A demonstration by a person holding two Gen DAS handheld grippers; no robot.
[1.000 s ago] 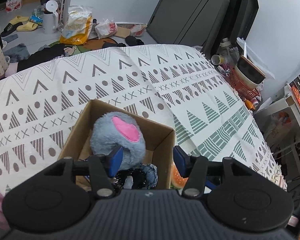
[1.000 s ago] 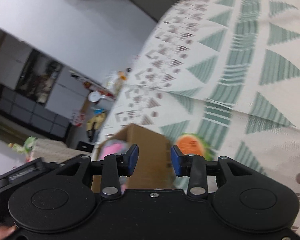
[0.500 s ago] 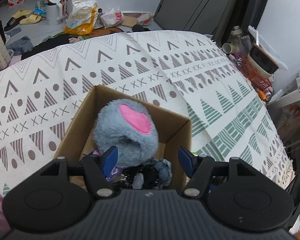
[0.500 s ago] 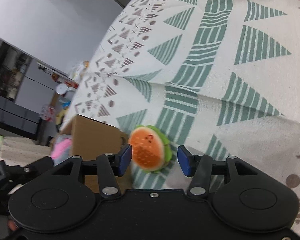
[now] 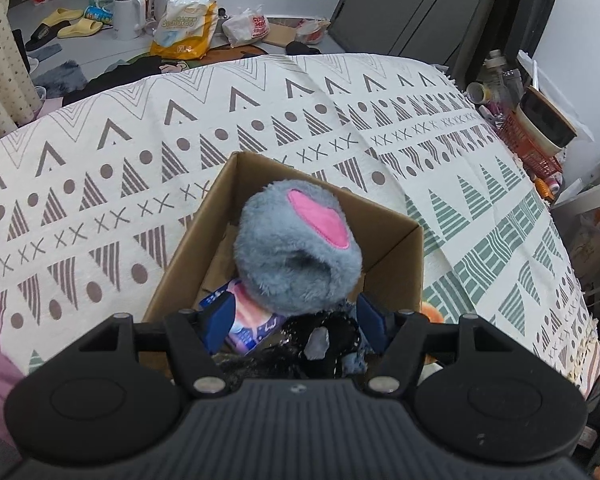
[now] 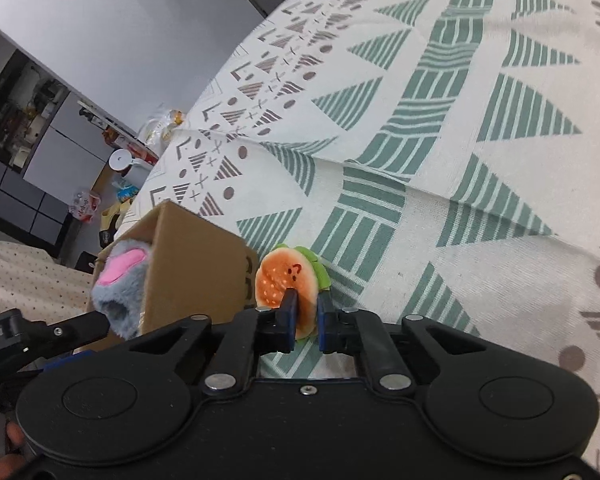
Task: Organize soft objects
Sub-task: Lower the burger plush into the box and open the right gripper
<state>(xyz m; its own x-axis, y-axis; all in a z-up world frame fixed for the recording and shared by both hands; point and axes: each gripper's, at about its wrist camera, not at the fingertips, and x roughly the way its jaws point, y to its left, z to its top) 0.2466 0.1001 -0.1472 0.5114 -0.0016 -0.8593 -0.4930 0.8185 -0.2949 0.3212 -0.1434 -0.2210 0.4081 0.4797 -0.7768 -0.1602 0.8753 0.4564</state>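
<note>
The burger toy (image 6: 287,280) is clamped by the right gripper (image 6: 305,322) just beside the box (image 6: 196,264); the left gripper (image 5: 296,322) is held spread apart over the box's near end.

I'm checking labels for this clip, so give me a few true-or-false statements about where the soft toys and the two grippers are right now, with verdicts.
1. The right gripper is shut on the burger plush. True.
2. The burger plush lies inside the cardboard box. False: it is outside, beside the box's wall, over the patterned blanket.
3. The grey plush with the pink patch sits in the box and rises above its rim. True.
4. The left gripper is clamped on the grey plush. False: its jaws stand wide apart over the box, gripping nothing.
5. The box is closed by flaps. False: its top is open, showing its contents.
</note>
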